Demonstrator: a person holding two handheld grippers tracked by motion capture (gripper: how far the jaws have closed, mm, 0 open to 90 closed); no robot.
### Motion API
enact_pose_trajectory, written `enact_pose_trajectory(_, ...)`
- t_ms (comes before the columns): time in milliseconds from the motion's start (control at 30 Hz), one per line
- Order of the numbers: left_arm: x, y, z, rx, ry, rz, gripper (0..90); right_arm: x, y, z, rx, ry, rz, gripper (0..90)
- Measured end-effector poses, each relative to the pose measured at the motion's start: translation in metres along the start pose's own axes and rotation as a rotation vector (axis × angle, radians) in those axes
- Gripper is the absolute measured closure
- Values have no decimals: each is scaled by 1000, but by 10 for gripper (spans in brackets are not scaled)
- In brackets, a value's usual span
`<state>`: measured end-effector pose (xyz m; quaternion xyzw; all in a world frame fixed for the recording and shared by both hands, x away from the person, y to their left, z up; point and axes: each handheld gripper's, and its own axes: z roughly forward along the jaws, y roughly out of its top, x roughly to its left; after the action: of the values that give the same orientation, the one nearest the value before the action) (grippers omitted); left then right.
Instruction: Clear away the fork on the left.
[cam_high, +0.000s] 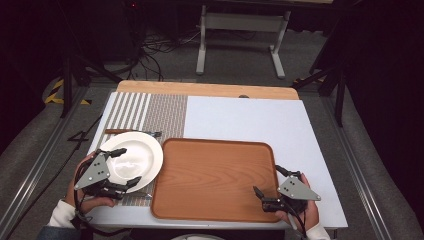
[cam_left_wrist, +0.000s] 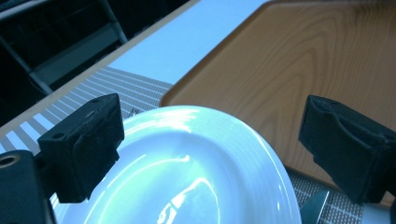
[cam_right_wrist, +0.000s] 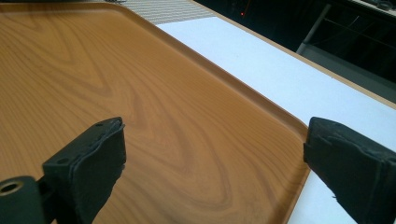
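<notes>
A white plate lies on a striped placemat at the table's left. A wooden tray lies beside it, in the middle. My left gripper hovers over the plate's near-left part, open, its jaws spread wide with nothing held. At the tray's near-right corner my right gripper is open too, one jaw over the tray, the other over its right rim.
A knife with a wooden handle and a fork lie on the placemat just behind the plate. Another utensil shows near the plate's front edge. White table surface stretches behind and right of the tray.
</notes>
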<state>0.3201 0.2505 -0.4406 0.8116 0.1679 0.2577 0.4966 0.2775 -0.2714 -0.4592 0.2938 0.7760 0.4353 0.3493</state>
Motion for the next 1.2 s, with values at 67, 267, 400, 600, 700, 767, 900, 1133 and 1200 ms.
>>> enact_pose_trajectory(67, 0, 0, 0, 2, -4, -1, 78, 0, 0, 0, -1, 1, 2, 66)
enact_pose_trajectory(267, 0, -3, -1, -7, 0, -16, 78, -1, 0, -3, -30, -8, 5, 68)
enact_pose_trajectory(400, 1, -5, -5, -1, 13, -22, 83, -3, 2, -2, -43, -12, 14, 69)
enact_pose_trajectory(600, 4, -7, -7, 2, 19, -28, 80, -3, 2, 1, -35, -2, 12, 69)
enact_pose_trajectory(700, 8, -5, -7, 13, 24, -14, 81, -2, 3, 0, -44, -8, 8, 69)
enact_pose_trajectory(767, 15, -5, -9, 0, 18, -28, 81, -2, 3, -1, -57, -9, 10, 70)
enact_pose_trajectory(900, 30, -4, -11, 17, 25, -29, 81, -3, 3, 1, -50, -4, 13, 69)
enact_pose_trajectory(1133, 59, 2, -17, 56, 49, -26, 116, 0, 5, 7, -43, 13, -3, 70)
enact_pose_trajectory(1200, 71, 4, -16, 70, 57, -26, 115, 0, 5, 7, -43, 12, -2, 70)
